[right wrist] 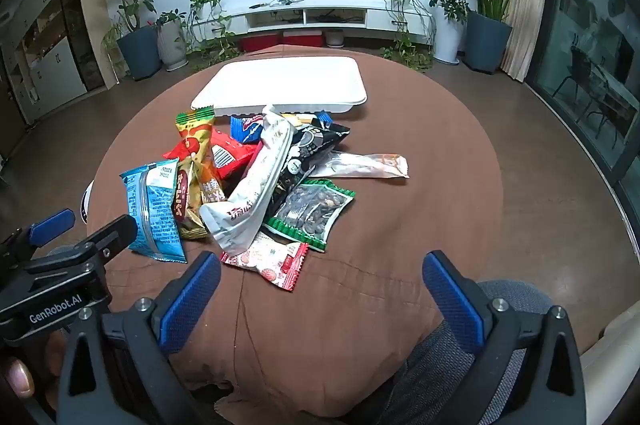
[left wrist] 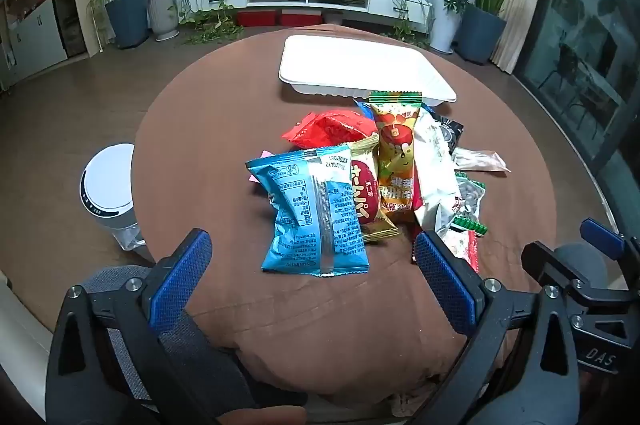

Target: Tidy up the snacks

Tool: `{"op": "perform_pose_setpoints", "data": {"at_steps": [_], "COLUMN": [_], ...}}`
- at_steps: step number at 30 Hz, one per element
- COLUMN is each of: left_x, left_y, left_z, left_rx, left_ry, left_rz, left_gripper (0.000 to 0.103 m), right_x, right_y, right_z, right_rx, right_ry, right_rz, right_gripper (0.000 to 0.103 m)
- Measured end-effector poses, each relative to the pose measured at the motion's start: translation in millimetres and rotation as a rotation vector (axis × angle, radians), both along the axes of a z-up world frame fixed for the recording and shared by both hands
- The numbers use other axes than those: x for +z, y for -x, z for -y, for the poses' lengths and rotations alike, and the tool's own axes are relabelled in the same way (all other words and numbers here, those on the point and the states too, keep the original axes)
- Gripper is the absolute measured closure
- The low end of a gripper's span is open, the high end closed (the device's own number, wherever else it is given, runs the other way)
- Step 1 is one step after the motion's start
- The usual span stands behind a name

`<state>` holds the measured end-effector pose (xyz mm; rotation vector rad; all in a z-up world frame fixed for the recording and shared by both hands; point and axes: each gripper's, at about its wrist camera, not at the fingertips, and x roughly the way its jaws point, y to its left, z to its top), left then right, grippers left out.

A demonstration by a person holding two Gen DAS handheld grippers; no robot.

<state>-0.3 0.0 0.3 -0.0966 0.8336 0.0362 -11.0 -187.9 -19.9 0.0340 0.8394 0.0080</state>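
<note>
A heap of snack packets lies mid-table on the brown cloth. At its near left is a blue packet [left wrist: 314, 213] [right wrist: 154, 209]; a long yellow-red one [left wrist: 394, 153] and a long white pouch [right wrist: 256, 185] lean across the heap. A green-edged seed bag [right wrist: 310, 213] and a small red-white packet [right wrist: 272, 259] lie nearest the right gripper. Behind the heap sits a white tray [left wrist: 360, 65] [right wrist: 288, 85] with nothing in it. My left gripper [left wrist: 314, 261] is open, just short of the blue packet. My right gripper [right wrist: 320, 277] is open too, nothing between its fingers.
The round table [right wrist: 440, 225] has bare cloth to the right of and in front of the heap. A white bin [left wrist: 108, 185] stands on the floor at the table's left. Potted plants, a TV stand and a wall TV line the far wall.
</note>
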Motion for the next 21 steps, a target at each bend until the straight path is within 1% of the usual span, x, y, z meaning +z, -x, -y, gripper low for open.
{"op": "perform_pose_setpoints", "data": {"at_steps": [7, 8, 21], "left_x": [1.1, -2.1, 0.2], "left_y": [0.2, -1.0, 0.3], "left_z": [-7.3, -3.4, -1.8], "left_rx": [0.007, 0.004, 0.001], "left_ry": [0.021, 0.003, -0.011], "left_rz": [0.006, 0.005, 0.002], "left_gripper": [0.000, 0.000, 0.000], "right_x": [2.0, 2.5, -3.2], "right_y": [0.0, 0.1, -2.2], "right_z": [-0.2, -0.3, -3.0], "right_rx": [-0.001, -0.002, 0.002], "right_ry": [-0.003, -0.002, 0.003], "right_rz": [-0.002, -0.002, -0.010], "right_gripper": [0.000, 0.000, 0.000]}}
